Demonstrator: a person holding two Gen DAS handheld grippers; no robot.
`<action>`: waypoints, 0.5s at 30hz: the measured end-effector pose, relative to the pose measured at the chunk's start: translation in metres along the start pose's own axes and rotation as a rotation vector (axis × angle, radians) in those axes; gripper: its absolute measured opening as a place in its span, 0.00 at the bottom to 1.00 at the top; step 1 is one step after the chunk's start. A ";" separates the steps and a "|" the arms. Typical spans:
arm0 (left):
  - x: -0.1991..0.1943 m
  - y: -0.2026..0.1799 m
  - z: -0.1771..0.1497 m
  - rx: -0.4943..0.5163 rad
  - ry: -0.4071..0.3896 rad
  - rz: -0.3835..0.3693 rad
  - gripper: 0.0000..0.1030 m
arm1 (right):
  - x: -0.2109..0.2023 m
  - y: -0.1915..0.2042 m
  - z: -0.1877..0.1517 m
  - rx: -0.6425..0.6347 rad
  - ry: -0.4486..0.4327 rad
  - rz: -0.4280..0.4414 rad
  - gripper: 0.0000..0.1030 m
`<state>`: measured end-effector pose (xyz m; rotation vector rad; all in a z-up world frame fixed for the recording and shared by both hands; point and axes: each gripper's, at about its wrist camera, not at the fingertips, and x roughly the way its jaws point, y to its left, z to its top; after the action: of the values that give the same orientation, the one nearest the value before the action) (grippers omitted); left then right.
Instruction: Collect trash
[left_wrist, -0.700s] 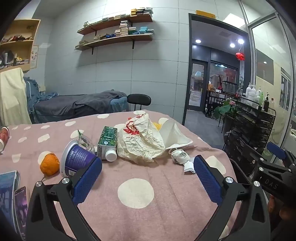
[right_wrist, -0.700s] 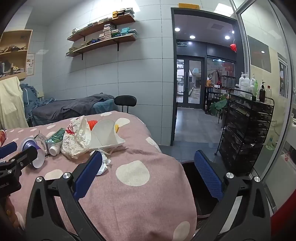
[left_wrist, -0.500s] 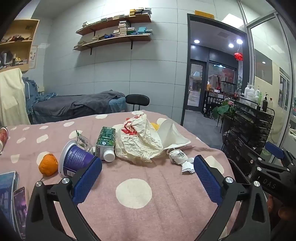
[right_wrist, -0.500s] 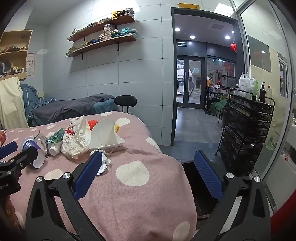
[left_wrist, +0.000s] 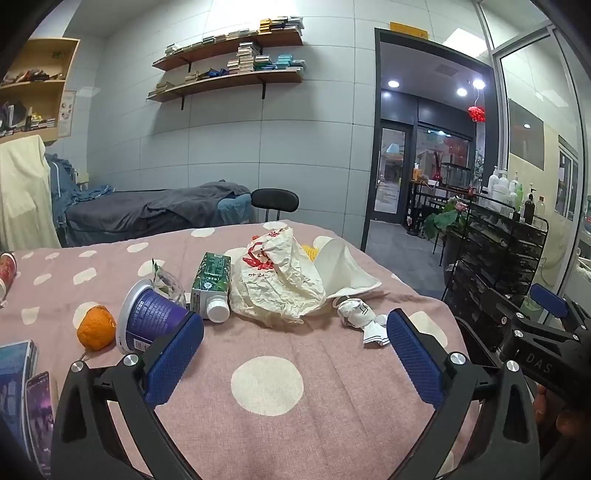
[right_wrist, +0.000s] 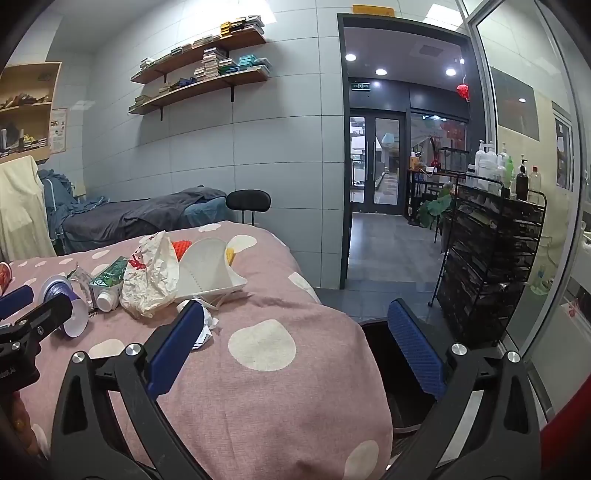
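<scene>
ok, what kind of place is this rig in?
Probably a small massage or beauty studio, not a home. A treatment bed stands by the wall, a black cart holds pump bottles, and glass doors open on a lit corridor. The trash lies on a dotted table.

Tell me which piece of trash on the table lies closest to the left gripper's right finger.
The small crumpled white paper wad, just beyond that blue finger pad. The purple cup, green carton and big crumpled bag all lie further left.
</scene>
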<state>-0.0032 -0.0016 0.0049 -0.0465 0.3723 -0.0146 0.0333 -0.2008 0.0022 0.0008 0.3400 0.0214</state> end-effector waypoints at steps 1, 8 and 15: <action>0.000 0.000 0.000 0.002 0.001 0.000 0.94 | 0.004 -0.004 -0.002 0.007 0.003 -0.002 0.96; 0.001 -0.001 -0.003 0.005 0.001 0.000 0.94 | 0.005 -0.004 -0.002 0.009 0.007 -0.003 0.96; 0.002 -0.001 -0.004 0.006 0.003 -0.002 0.94 | 0.006 -0.004 -0.004 0.012 0.014 -0.005 0.96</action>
<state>-0.0033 -0.0029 0.0007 -0.0410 0.3751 -0.0180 0.0380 -0.2045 -0.0033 0.0114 0.3540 0.0143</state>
